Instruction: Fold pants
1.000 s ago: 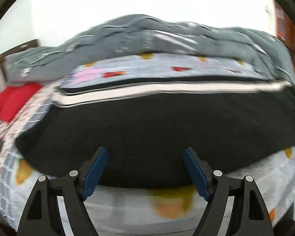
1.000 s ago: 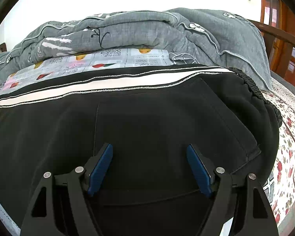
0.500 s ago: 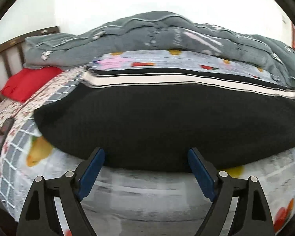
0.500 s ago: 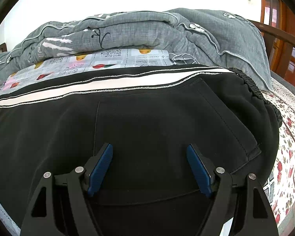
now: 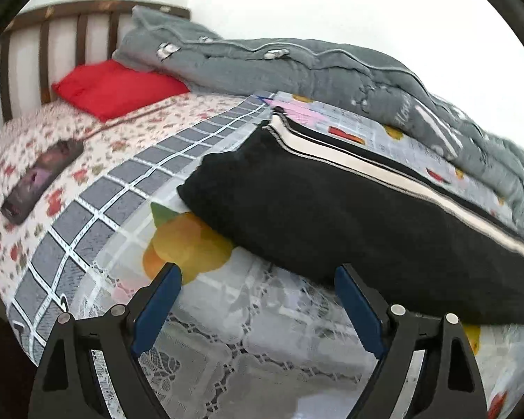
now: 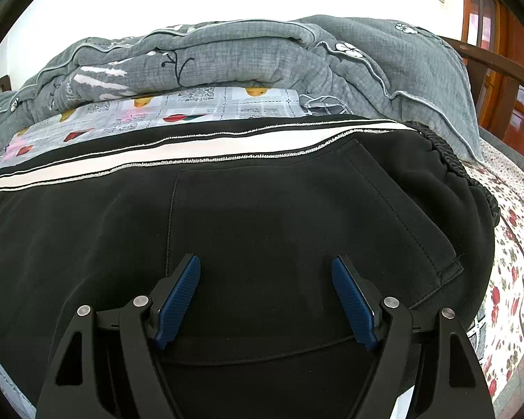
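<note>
Left gripper (image 5: 258,293) swung out to the leg end of the pants (image 5: 349,209); jaws apart, nothing between them.

Black pants with white side stripe (image 6: 192,155) lying flat along the bed (image 5: 97,160), already doubled leg on leg, waistband (image 6: 461,164) toward the foot-end edge, hems toward the headboard (image 5: 45,38) end. Compared with a second ago, left view now off the middle of the leg and past the hem corner, looking over grey checked cloth (image 5: 97,209) with fruit print; red pillow (image 5: 118,87) and a dark phone (image 5: 42,181) newly in sight near the head of the bed. Left jaws just widened, then eased back slightly, empty. Right gripper (image 6: 267,296) unmoved over the back pocket (image 6: 297,216), jaws apart, not pinching cloth. Grey quilt (image 6: 262,56) heaped along the far edge. Likely next: pinch at the hems, carry toward the waistband.
</note>
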`<state>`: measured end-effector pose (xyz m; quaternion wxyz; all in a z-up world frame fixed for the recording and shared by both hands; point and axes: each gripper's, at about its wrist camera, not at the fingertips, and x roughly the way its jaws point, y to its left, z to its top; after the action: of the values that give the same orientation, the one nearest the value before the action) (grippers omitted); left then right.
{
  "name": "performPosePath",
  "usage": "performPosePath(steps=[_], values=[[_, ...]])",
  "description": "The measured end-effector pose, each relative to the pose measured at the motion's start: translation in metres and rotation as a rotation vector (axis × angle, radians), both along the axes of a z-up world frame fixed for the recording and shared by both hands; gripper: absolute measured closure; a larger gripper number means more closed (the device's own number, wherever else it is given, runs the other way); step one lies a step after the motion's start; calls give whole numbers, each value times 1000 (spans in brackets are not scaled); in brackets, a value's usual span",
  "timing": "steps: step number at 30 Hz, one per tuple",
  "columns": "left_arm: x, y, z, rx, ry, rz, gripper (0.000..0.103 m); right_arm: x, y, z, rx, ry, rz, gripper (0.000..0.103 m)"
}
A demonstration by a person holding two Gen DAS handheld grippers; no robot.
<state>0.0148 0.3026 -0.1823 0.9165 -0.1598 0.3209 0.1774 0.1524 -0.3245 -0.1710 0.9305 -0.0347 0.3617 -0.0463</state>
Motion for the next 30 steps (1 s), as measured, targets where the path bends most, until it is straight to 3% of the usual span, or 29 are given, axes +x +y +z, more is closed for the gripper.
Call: performPosePath(steps=[4,10,13,15,16,18,20,24,27,30], values=[[14,16,-1,-115,-39,28,15,0,0,0,0,0,1,27],[51,39,-3,-190,-41,95,20,0,-2,1,2,-6,3,27],[61,48,-2,-201,-17,149,41,-1,-4,4,4,2,21,27],[62,53,-1,-220,-10,167,60,-1,-6,8,14,18,31,27],[61,54,0,-221,-3,174,77,-3,-8,12,29,29,32,27],[61,54,4,-218,14,169,88,-9,-10,17,46,34,38,27],[61,47,17,-187,-3,179,89,-16,-11,22,47,25,46,27],[73,3,60,-46,-39,128,90,-28,-11,34,24,-7,71,27],[92,-63,98,52,-82,6,90,-34,-13,43,19,-37,86,28],[113,-130,117,73,-94,-127,90,-37,-19,52,53,-53,97,27]])
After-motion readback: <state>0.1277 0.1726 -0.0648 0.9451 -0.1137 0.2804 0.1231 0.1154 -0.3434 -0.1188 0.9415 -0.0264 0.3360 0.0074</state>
